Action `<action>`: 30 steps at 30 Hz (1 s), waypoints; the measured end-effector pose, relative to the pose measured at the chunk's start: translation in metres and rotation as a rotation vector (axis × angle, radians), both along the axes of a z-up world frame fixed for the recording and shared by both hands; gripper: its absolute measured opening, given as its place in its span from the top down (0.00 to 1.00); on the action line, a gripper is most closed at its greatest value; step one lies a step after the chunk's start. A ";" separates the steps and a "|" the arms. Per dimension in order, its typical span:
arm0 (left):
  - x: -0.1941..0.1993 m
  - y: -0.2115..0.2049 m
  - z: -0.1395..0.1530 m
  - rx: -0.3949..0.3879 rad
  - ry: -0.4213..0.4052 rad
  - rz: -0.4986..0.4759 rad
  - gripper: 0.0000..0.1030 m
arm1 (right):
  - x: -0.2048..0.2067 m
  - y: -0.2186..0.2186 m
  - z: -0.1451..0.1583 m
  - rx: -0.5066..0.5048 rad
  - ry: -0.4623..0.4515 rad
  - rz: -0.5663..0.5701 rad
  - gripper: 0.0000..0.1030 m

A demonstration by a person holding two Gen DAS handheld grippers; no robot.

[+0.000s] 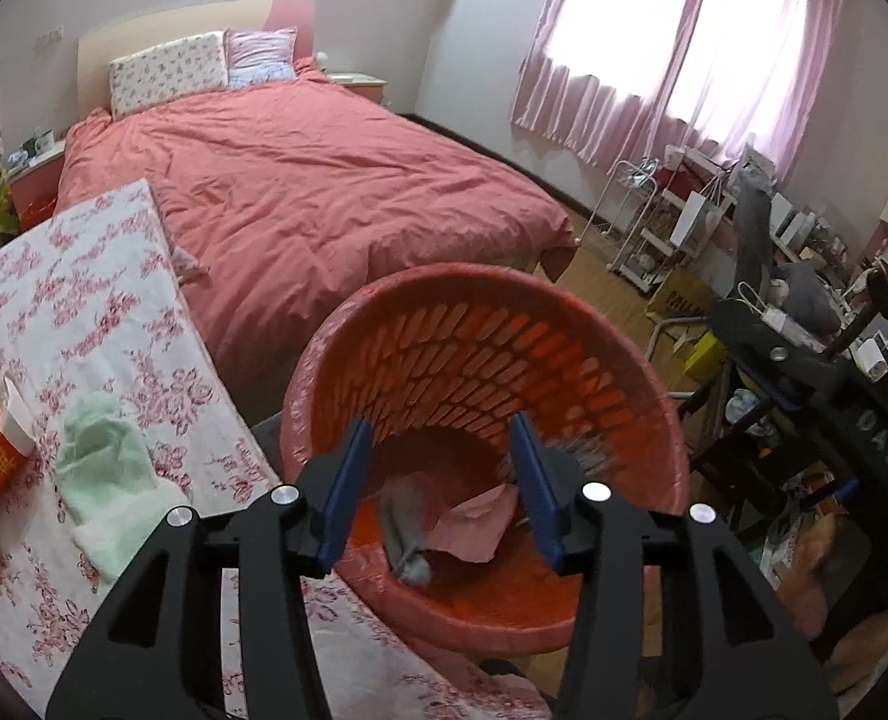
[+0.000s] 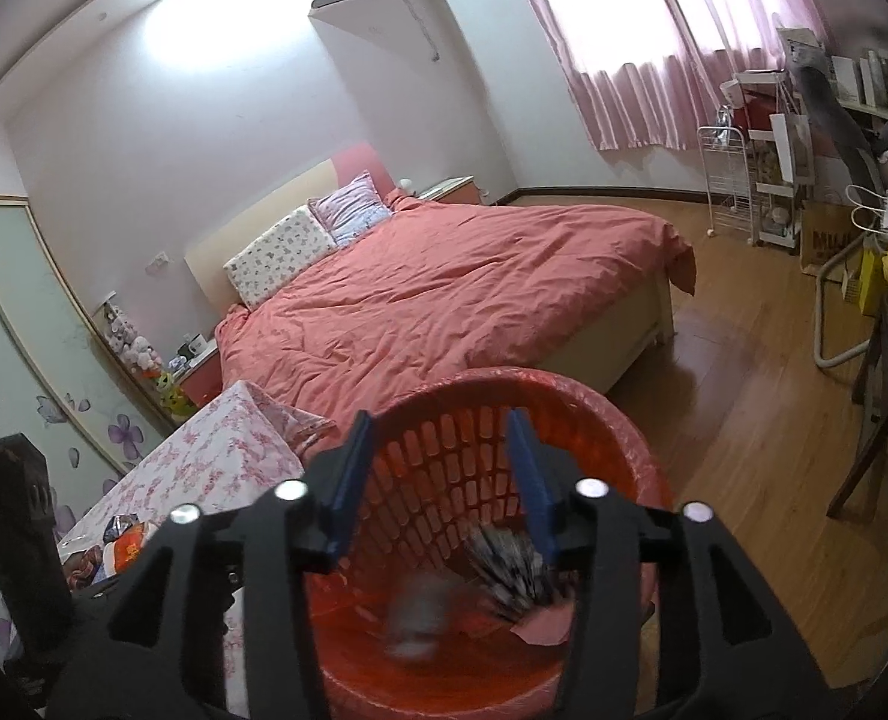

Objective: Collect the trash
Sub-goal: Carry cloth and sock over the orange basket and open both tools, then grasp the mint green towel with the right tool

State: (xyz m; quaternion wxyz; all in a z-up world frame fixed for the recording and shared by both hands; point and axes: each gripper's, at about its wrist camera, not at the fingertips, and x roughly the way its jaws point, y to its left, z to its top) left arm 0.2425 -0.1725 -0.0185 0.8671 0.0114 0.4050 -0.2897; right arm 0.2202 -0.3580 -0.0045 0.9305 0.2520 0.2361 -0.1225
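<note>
Here I see a floral-clothed table (image 1: 84, 312) beside the bed (image 1: 300, 180). Both my grippers, left (image 1: 441, 480) and right (image 2: 444, 480), are spread wide and empty above the bin (image 1: 654, 420), where the trash (image 1: 408, 534) lies.

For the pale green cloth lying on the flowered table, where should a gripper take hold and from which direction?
Pinch a raised wrinkle near the middle of the green cloth, coming straight down from above. It lies limp and flat on the table, so its edges offer little to grab, I'd judge.
</note>
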 end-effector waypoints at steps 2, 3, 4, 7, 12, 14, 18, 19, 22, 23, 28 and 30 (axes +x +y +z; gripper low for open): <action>-0.002 0.003 0.000 0.010 -0.002 0.013 0.49 | -0.001 0.001 -0.001 -0.009 0.007 -0.006 0.51; -0.003 0.006 0.001 0.018 -0.008 0.024 0.46 | -0.001 0.003 -0.002 -0.021 0.015 -0.011 0.50; -0.004 0.009 0.001 0.024 -0.012 0.031 0.45 | -0.001 0.004 -0.002 -0.029 0.020 -0.013 0.49; -0.003 0.019 0.003 0.047 -0.029 0.055 0.42 | -0.001 0.012 -0.001 -0.045 0.034 -0.011 0.49; 0.001 0.041 0.004 0.067 -0.034 0.089 0.42 | 0.003 0.027 0.003 -0.060 0.044 0.010 0.49; 0.002 0.048 0.004 0.071 -0.034 0.102 0.42 | 0.005 0.036 0.006 -0.070 0.045 0.025 0.49; 0.001 0.070 0.006 0.076 -0.040 0.133 0.42 | 0.011 0.053 0.011 -0.086 0.052 0.058 0.49; 0.000 0.077 0.007 0.079 -0.046 0.144 0.42 | 0.013 0.060 0.012 -0.091 0.055 0.070 0.49; -0.001 0.097 0.008 0.094 -0.063 0.177 0.42 | 0.019 0.079 0.014 -0.106 0.063 0.106 0.49; -0.002 0.104 0.008 0.099 -0.067 0.188 0.42 | 0.021 0.087 0.015 -0.109 0.067 0.122 0.49; -0.002 0.153 0.009 0.122 -0.079 0.272 0.41 | 0.038 0.127 0.016 -0.128 0.091 0.205 0.49; -0.002 0.173 0.008 0.126 -0.077 0.306 0.41 | 0.045 0.147 0.015 -0.142 0.104 0.246 0.49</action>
